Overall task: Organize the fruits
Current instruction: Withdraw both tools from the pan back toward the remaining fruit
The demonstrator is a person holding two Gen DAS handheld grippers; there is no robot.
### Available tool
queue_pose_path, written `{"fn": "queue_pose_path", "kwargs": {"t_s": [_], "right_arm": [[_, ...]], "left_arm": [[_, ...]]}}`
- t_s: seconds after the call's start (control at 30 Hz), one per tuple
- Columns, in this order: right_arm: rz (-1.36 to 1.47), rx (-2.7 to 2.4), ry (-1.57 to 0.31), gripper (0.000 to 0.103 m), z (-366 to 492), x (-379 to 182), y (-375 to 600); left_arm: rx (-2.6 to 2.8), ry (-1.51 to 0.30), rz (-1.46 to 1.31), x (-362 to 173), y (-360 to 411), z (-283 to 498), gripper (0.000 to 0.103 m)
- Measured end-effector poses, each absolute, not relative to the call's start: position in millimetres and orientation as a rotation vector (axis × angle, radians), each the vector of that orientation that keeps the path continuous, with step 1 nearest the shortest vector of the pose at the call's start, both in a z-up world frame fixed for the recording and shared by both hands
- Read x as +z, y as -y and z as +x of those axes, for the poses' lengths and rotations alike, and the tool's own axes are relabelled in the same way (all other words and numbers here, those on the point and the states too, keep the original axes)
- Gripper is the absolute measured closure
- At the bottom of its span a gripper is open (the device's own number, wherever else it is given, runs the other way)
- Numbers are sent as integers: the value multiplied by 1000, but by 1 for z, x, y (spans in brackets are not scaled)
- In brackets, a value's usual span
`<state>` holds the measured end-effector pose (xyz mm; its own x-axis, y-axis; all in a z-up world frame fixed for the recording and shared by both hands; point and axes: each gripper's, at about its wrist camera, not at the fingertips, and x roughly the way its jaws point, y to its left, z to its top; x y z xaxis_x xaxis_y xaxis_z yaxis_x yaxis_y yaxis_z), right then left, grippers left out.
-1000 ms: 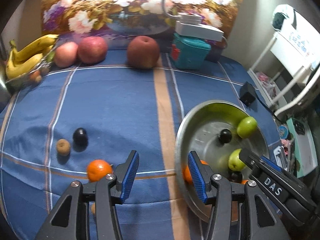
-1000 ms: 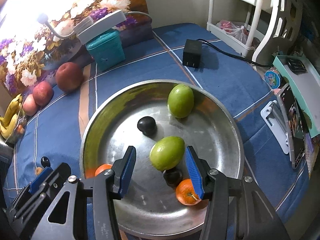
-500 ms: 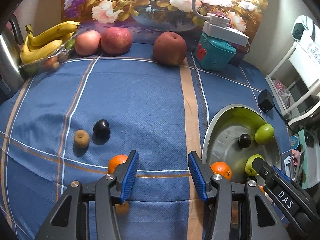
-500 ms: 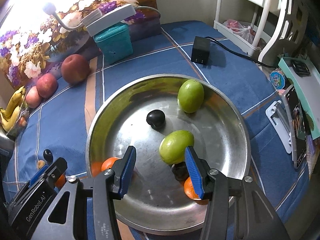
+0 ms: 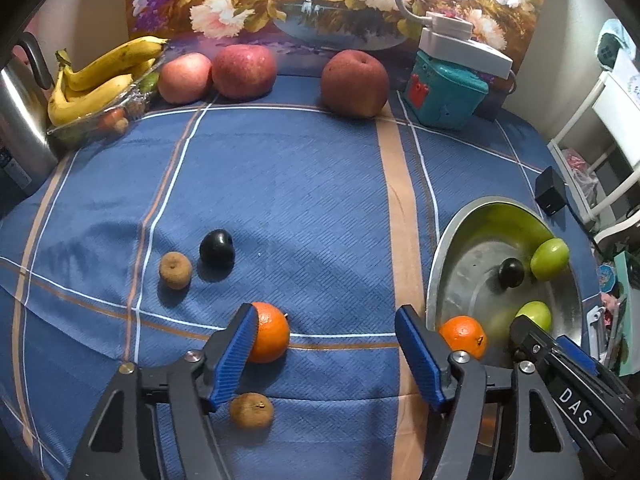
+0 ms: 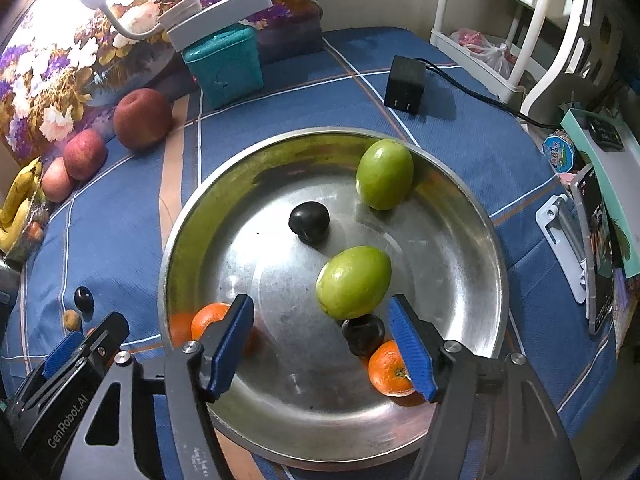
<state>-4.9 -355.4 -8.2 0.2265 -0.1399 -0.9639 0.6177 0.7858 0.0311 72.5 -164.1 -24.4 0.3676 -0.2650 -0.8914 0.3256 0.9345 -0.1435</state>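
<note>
A round metal bowl [image 6: 472, 216] holds two green fruits [image 6: 354, 282], two dark plums [image 6: 309, 218] and two oranges [image 6: 390, 368]. My right gripper [image 6: 326, 352] hovers open over the bowl's near side, holding nothing. In the left wrist view, my left gripper [image 5: 326, 354] is open above the blue cloth; an orange [image 5: 269, 332] sits just beside its left finger. A brown kiwi [image 5: 251, 410] lies below that finger. Another kiwi [image 5: 175, 270] and a dark plum [image 5: 217, 247] lie further left. The bowl [image 5: 448, 248] is at the right.
Three red apples [image 5: 244, 70] line the back by a flower painting. Bananas [image 5: 100, 80] lie on a tray at back left beside a metal kettle [image 5: 18, 120]. A teal box [image 5: 444, 94] with a lamp, a black adapter [image 6: 404, 84] and a white rack [image 6: 520, 28] stand to the right.
The left gripper has drawn back and shifted left, bringing the loose orange and near kiwi between and below its fingers. The right gripper has pulled back slightly over the bowl. Both stayed open.
</note>
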Motion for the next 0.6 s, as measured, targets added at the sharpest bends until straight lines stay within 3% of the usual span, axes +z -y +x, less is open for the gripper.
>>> {"fn": "queue_pose_path", "kwargs": {"t_s": [0.1,0.17,0.27,0.6], "right_arm": [[458,-548,-1244,31,-5,-9,355],[459,-551,-1240,18,-5,-9,356],[457,-572,-1230,8,-7,-9,359],[435,-571,-1225,8,-5,-7,355]], "left_arm": [[-365,-1138,66,-27,164,73,17],[-349,-1136,66,-28,164,73,1],[-314,-1122,72,-28,161,74,0],[-280,-1119,55,-30,155,75,0]]}}
